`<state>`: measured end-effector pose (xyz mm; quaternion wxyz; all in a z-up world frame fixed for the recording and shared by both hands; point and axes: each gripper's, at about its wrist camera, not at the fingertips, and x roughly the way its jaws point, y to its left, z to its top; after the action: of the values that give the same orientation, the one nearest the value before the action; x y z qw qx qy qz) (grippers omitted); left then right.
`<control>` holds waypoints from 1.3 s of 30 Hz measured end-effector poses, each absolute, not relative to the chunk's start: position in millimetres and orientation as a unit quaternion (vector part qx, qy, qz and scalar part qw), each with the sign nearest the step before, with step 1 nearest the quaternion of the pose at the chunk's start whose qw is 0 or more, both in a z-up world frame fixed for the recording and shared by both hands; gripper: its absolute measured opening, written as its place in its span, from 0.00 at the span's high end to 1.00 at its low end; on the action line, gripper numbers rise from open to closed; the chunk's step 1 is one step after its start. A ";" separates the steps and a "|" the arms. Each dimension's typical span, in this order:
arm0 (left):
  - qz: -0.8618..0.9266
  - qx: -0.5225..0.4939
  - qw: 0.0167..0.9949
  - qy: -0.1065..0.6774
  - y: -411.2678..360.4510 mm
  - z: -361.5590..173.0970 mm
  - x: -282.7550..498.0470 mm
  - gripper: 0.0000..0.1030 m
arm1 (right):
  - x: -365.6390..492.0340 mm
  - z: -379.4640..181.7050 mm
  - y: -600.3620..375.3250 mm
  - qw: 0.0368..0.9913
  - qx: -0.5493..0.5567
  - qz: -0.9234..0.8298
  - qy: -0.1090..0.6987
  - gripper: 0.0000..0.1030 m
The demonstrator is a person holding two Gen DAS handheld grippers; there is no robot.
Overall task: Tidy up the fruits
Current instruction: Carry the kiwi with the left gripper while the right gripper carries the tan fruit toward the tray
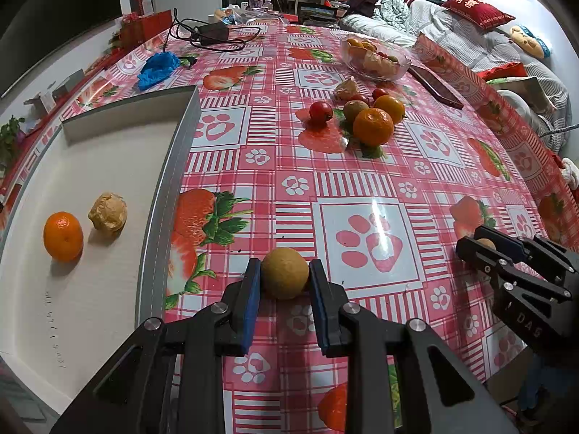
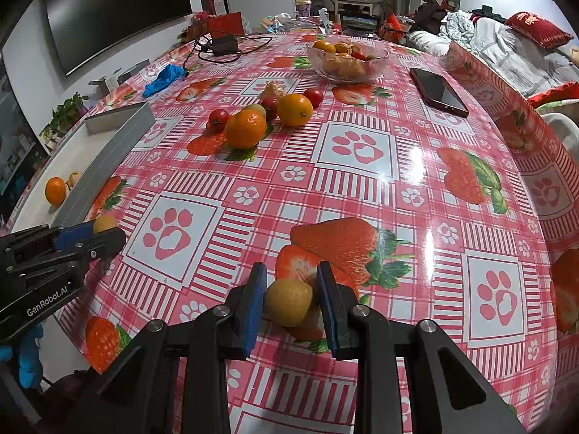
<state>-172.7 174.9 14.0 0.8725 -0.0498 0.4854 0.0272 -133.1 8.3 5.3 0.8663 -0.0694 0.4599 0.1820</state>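
My left gripper (image 1: 284,269) is shut on a round yellow-brown fruit (image 1: 284,280), just above the tablecloth and right of the grey tray's rim (image 1: 170,166). In the tray lie a mandarin (image 1: 63,236) and a tan, crumpled-looking fruit (image 1: 108,212). My right gripper (image 2: 291,282) is shut on a smaller yellow fruit (image 2: 288,303) over a printed strawberry. Each gripper shows in the other view: the right gripper (image 1: 477,244) at the right edge, the left gripper (image 2: 106,230) at the left edge. A loose pile of mandarins, small red fruits and a green-brown fruit (image 1: 372,126) lies mid-table.
A glass bowl (image 2: 380,63) holding more fruit stands at the back. A dark phone (image 2: 438,92) lies to its right near the table edge. A blue cloth (image 1: 157,68) and a charger with cables (image 1: 210,34) lie at the back left.
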 end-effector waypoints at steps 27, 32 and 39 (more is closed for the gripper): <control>0.000 -0.079 0.881 0.466 184.0 45.2 -178.9 0.72 | -136.6 30.7 40.7 0.865 -0.144 0.191 0.441 0.71; 0.016 -0.094 0.891 0.444 202.6 63.5 -185.4 0.72 | -138.9 43.9 63.3 0.865 -0.182 0.204 0.421 0.71; 0.049 -0.114 0.899 0.420 239.4 79.5 -198.5 0.72 | -143.6 56.2 103.3 0.862 -0.235 0.223 0.391 0.71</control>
<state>-198.5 239.4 79.5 0.8990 -0.1140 0.4200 0.0489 -143.6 103.3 56.2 0.8617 -0.2351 0.3907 0.2227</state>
